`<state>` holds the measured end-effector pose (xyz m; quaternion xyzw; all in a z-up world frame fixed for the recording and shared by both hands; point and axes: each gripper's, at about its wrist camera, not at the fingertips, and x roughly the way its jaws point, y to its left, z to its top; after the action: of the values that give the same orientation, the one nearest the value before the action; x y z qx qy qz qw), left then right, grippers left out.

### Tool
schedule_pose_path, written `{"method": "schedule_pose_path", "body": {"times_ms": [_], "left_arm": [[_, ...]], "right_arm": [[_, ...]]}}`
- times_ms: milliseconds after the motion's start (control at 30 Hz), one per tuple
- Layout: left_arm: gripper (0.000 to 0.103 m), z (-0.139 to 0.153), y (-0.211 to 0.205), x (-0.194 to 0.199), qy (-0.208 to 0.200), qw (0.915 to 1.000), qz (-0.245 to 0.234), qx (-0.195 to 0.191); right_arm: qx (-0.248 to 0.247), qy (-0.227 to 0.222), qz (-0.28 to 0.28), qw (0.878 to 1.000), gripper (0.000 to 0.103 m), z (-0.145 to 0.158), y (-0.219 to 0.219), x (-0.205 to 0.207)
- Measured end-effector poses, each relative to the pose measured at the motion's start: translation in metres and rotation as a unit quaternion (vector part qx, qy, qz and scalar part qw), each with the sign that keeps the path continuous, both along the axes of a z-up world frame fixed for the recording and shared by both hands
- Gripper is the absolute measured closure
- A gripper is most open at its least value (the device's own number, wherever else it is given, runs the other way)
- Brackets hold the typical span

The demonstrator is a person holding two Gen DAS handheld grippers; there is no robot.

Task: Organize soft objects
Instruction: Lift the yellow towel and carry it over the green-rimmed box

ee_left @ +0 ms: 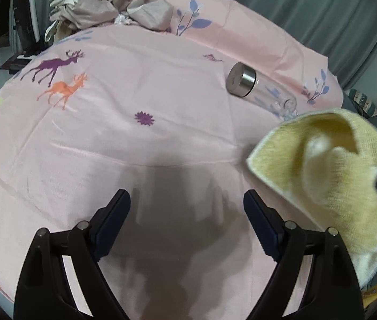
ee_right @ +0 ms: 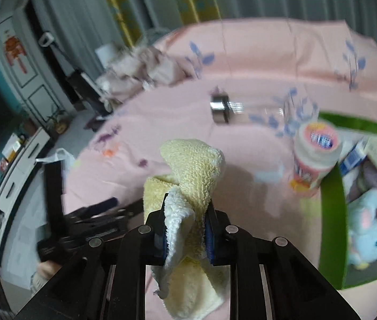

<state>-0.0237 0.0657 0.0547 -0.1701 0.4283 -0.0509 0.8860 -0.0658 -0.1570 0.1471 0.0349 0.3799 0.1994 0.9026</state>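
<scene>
Right gripper (ee_right: 185, 229) fingers clamp the yellow towel (ee_right: 196, 165); left gripper (ee_left: 187, 208) fingers wide, empty.

I see a bed with pink printed sheet (ee_left: 140, 144); bottle (ee_left: 257, 88) lying mid-bed, crumpled cloth pile (ee_left: 113, 5) at far edge, green bin (ee_right: 332, 213) (right edge).

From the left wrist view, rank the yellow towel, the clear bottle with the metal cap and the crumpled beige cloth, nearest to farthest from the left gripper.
Ranked from the left gripper:
1. Yellow towel, just to its right, lifted off the sheet.
2. Clear bottle, farther ahead and right, lying on its side on the pink sheet.
3. Crumpled beige cloth, at the far edge, ahead and left.
</scene>
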Motion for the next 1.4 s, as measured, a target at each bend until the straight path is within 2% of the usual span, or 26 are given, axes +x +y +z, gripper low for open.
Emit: {"method": "schedule_pose_path", "body": {"times_ms": [100,233,367,567,633,733,800,867,967,1000,1033,1233,1333,1400], "left_arm": [[0.017,0.004,0.0,-0.001,-0.01,0.9999,-0.009,-0.008],[0.017,0.004,-0.002,-0.001,-0.006,0.9993,-0.03,-0.023],[0.018,-0.001,-0.018,0.0,0.01,0.9962,-0.078,-0.036],[0.021,-0.011,-0.048,0.003,0.028,0.9871,-0.143,-0.067],[0.021,-0.013,-0.059,0.006,0.029,0.9854,-0.155,-0.064],[0.029,-0.017,-0.065,0.012,0.031,0.9861,-0.15,-0.065],[0.029,-0.018,-0.071,0.018,0.029,0.9868,-0.148,-0.06],[0.034,-0.018,-0.081,0.022,0.024,0.9852,-0.165,-0.042],[0.043,-0.02,-0.085,0.023,0.016,0.9852,-0.166,-0.042],[0.056,-0.019,-0.087,0.023,0.012,0.9831,-0.176,-0.047],[0.059,-0.02,-0.089,0.024,0.011,0.9815,-0.184,-0.053],[0.065,-0.011,-0.089,0.021,-0.003,0.9819,-0.18,-0.058],[0.066,0.007,-0.091,0.012,-0.024,0.983,-0.175,-0.051],[0.066,0.024,-0.094,0.004,-0.047,0.9828,-0.174,-0.039]], "right_arm": [[-0.025,-0.004,0.013,1.0,0.081,-0.001,0.011,-0.002],[-0.032,0.053,0.028,0.998,0.081,-0.031,0.02,0.021],[-0.026,0.112,-0.013,0.993,0.081,-0.073,0.014,0.058],[0.053,0.16,-0.042,0.985,0.081,-0.105,-0.001,0.09],[0.063,0.171,-0.045,0.982,0.081,-0.112,-0.001,0.094],[0.075,0.178,-0.044,0.98,0.081,-0.116,-0.002,0.095],[0.084,0.185,-0.045,0.978,0.081,-0.119,-0.004,0.095],[0.096,0.195,-0.048,0.975,0.08,-0.123,-0.01,0.097],[0.121,0.208,-0.048,0.969,0.079,-0.128,-0.016,0.1],[0.127,0.212,-0.048,0.968,0.079,-0.129,-0.017,0.101],[0.133,0.214,-0.05,0.966,0.079,-0.13,-0.019,0.102],[0.142,0.208,-0.046,0.967,0.079,-0.123,-0.02,0.099],[0.155,0.191,-0.037,0.969,0.079,-0.109,-0.023,0.094],[0.163,0.164,-0.024,0.973,0.079,-0.09,-0.025,0.086]]}}
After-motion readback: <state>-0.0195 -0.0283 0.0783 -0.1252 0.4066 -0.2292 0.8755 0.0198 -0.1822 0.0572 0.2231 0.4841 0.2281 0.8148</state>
